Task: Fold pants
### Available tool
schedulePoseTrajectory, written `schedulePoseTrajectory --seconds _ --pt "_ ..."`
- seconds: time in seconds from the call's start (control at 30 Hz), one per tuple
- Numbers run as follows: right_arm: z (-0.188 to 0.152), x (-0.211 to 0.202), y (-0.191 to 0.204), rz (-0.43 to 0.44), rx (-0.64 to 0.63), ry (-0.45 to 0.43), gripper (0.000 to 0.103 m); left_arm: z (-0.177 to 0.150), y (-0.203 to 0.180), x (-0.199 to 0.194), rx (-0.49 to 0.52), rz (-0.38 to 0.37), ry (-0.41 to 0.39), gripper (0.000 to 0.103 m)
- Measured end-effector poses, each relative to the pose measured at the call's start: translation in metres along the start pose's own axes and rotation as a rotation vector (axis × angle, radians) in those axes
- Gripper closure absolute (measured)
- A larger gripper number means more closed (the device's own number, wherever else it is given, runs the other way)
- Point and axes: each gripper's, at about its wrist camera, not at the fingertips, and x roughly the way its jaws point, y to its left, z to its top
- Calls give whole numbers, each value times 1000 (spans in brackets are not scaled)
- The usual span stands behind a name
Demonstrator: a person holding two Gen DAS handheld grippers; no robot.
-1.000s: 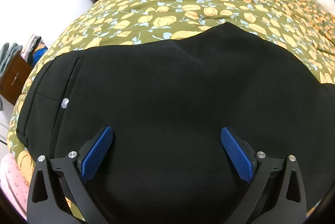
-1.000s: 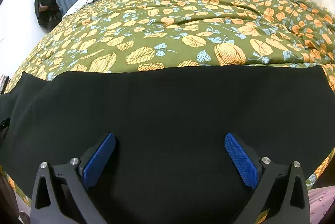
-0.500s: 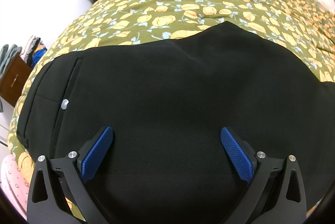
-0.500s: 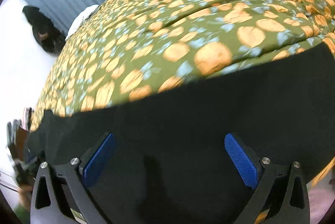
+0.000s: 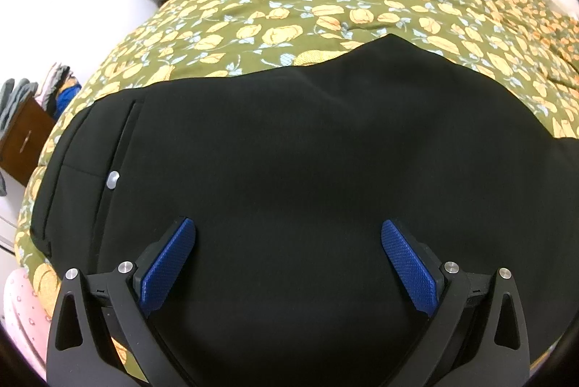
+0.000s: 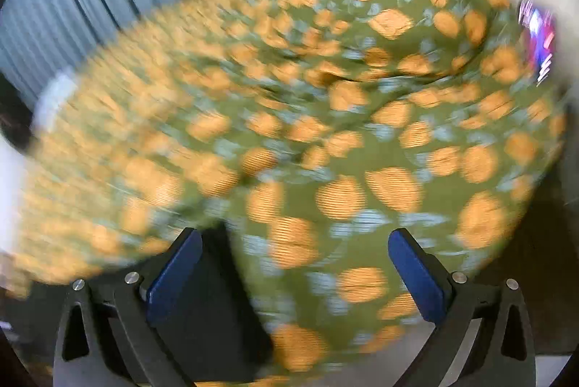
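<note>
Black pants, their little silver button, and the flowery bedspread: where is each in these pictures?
black pants (image 5: pixel 307 169), left wrist view, on the flat middle of the cloth.
silver button (image 5: pixel 113 179), left wrist view, on its round face near the waistband.
flowery bedspread (image 5: pixel 289 7), left wrist view, on bare quilt beyond the pants.

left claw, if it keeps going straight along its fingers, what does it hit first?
Most likely the black pants. The left claw is open and the black fabric fills the view between and ahead of its fingers, spread over the floral bedspread. How much gap remains above the cloth is unclear.
</note>
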Motion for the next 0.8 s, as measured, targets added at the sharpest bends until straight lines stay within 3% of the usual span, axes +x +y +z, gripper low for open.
schedulePoseTrajectory --seconds 0.07,0.1,0.27,0.4,0.5,0.6,0.8 --pt "-5 12 6 166 27 50 3 0 0 0 -3 5 1 0" --pt "-8 15 11 199 14 62 5 0 0 0 -3 5 1 0" --pt "-19 55 17 220 -30 185 27 0 2 -1 6 -3 10 0" --pt "-23 62 8 239 -49 234 36 -1 1 -1 8 0 9 0" --pt "-29 65 5 335 -37 290 41 -1 1 -1 6 4 9 0" --pt "-33 67 9 267 -113 306 41 -1 1 -1 6 4 8 0" --pt "-31 65 19 173 -178 215 43 0 1 -1 5 6 12 0"
